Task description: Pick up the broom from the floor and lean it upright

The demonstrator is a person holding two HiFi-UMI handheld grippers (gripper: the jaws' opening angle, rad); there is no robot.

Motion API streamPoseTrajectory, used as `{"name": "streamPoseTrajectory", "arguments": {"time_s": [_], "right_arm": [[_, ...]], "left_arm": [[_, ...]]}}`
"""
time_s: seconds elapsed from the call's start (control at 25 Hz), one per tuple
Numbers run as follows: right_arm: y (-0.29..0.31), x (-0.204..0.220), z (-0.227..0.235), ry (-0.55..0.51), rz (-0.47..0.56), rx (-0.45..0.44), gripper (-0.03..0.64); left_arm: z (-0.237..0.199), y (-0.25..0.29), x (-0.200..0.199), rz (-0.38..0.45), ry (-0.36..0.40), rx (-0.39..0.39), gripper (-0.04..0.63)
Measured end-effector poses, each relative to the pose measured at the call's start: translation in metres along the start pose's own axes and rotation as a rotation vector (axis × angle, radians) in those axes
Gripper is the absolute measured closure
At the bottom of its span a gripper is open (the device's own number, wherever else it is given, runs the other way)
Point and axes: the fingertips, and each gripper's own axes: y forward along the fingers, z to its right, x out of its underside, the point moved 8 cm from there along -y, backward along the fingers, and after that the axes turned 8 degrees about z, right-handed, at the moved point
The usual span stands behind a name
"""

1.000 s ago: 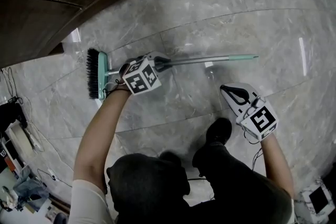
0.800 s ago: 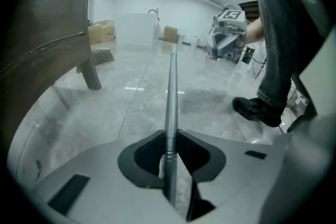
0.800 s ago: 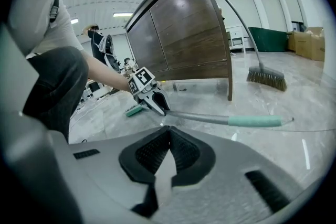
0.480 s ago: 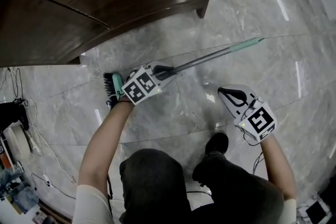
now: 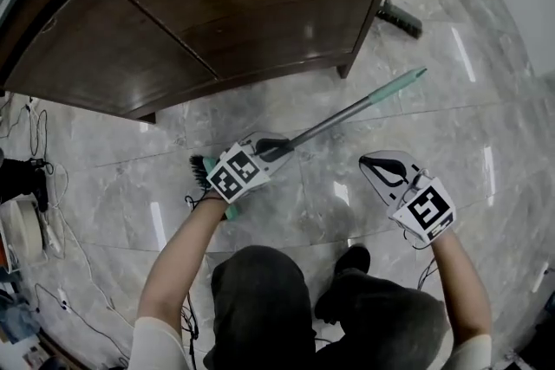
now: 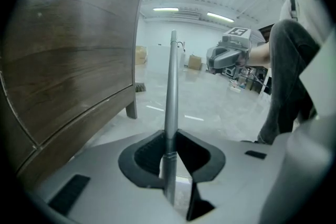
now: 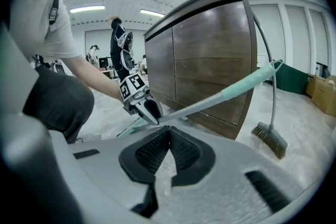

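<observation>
Head view steeply down, gripper views low, facing each other, all sharing broom (image 5: 347,113) and cabinet (image 5: 225,4).

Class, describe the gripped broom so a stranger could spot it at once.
Find the big dark wooden cabinet. In front of it a broom slants up over the marble floor, its grey handle clamped in the left gripper. Unlike the other broom at the cabinet's corner, it has a teal grip.

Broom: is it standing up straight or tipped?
Tipped. The left claw grips the broom at a slant: brush end low, green tip higher.
</observation>
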Motion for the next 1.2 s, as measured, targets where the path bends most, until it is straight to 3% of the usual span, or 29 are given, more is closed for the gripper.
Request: {"name": "streamPoseTrajectory", "arguments": {"time_s": [0.48,0.72,1.2], "right_arm": [[0.026,-0.098,-0.009,-0.075,0.09,-0.077,0.614],[0.04,-0.141,-0.02,-0.109,0.133,-0.088,0.614],[0.069,-0.185,-0.05,-0.226,0.117,-0.172,0.614]], "left_arm": [[0.001,-0.095,-0.027,0.097,-0.153,-0.174,0.526],[0.001,-0.137,-0.037,0.194,-0.246,-0.219,0.528],[0.0,-0.191,-0.027,0.312,-0.41,-0.379,0.528]]}}
